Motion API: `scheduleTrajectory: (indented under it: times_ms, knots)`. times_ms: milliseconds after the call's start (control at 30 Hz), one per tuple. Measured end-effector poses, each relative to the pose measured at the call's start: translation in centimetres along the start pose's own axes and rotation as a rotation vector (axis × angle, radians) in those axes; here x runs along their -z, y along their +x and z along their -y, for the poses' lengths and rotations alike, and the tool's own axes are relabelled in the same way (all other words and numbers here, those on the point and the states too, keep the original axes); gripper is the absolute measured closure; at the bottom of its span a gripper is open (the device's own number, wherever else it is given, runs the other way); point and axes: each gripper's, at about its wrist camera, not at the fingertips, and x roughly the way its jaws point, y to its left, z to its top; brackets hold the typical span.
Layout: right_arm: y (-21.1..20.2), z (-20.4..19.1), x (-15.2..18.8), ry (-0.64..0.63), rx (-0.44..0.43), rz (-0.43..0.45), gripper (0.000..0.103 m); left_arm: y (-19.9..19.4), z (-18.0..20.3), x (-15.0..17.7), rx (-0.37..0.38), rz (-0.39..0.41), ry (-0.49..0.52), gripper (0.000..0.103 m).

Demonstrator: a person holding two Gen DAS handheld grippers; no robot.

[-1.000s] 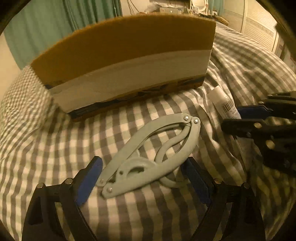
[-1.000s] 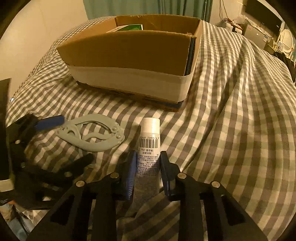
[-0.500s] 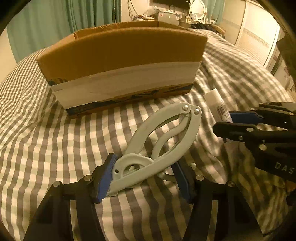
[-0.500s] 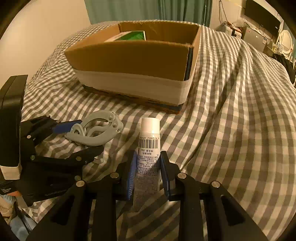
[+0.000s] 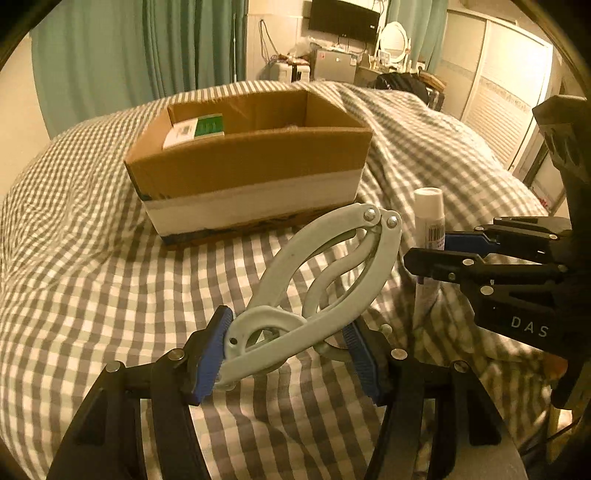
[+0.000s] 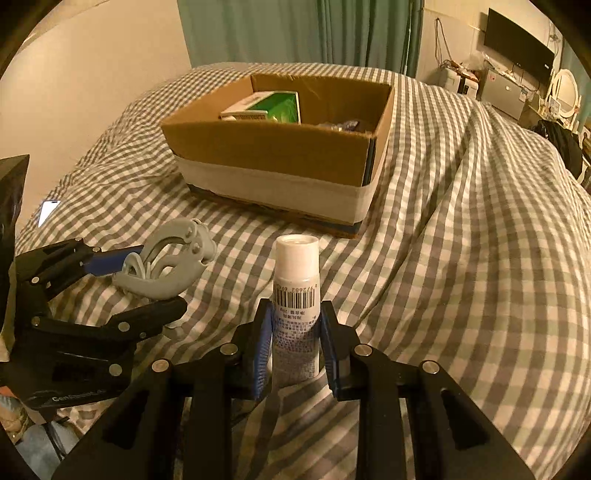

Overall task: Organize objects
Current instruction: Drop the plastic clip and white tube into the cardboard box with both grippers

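Observation:
My left gripper is shut on a pale grey folding hanger and holds it up above the checked bedspread; it also shows in the right wrist view. My right gripper is shut on a white tube with a barcode label, cap pointing away; the tube also shows in the left wrist view. An open cardboard box with a white tape band sits ahead on the bed, also in the right wrist view, and holds a green and white carton.
The grey checked bedspread covers the bed, rumpled to the right. A phone lies at the left edge of the bed. Green curtains hang behind. A dresser with a mirror and a TV stand at the back.
My left gripper closed on the hanger and lifted it off the bed. My right gripper rose with the tube. Both views now look down into the box.

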Motion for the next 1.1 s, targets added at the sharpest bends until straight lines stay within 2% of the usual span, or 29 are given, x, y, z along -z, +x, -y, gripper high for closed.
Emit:
scheduleTrajectory:
  times_ms: [200, 400, 733, 867, 933, 1100]
  knots:
    - [-2.7, -0.7, -0.5, -0.018, -0.002, 0.06, 0.078, -2.3, -0.2, -1.3, 0.005, 0.059, -0.02, 0.041]
    - [-5.9, -1.2, -2.1, -0.051, 0.001, 0.145, 0.078, -4.7, -1.2, -4.3, -0.005, 0.135, -0.045, 0.041]
    - [-9.6, -1.6, -7.7, -0.127, 0.039, 0.28, 0.078, -6.6, -2.7, -11.1, -0.049, 0.253, -0.033, 0.041]
    - [-10.5, -1.5, -10.6, -0.141, 0.049, 0.335, 0.078, -6.4, -3.6, -13.7, -0.062, 0.295, -0.041, 0.041]
    - [-10.6, -1.5, -12.2, -0.147, 0.054, 0.357, 0.078, -5.8, -4.6, -15.0, -0.074, 0.319, -0.08, 0.041]
    - [-9.9, -0.8, -15.5, -0.145, 0.06, 0.384, 0.078, -3.3, -7.0, -17.3, -0.077, 0.31, -0.146, 0.041]
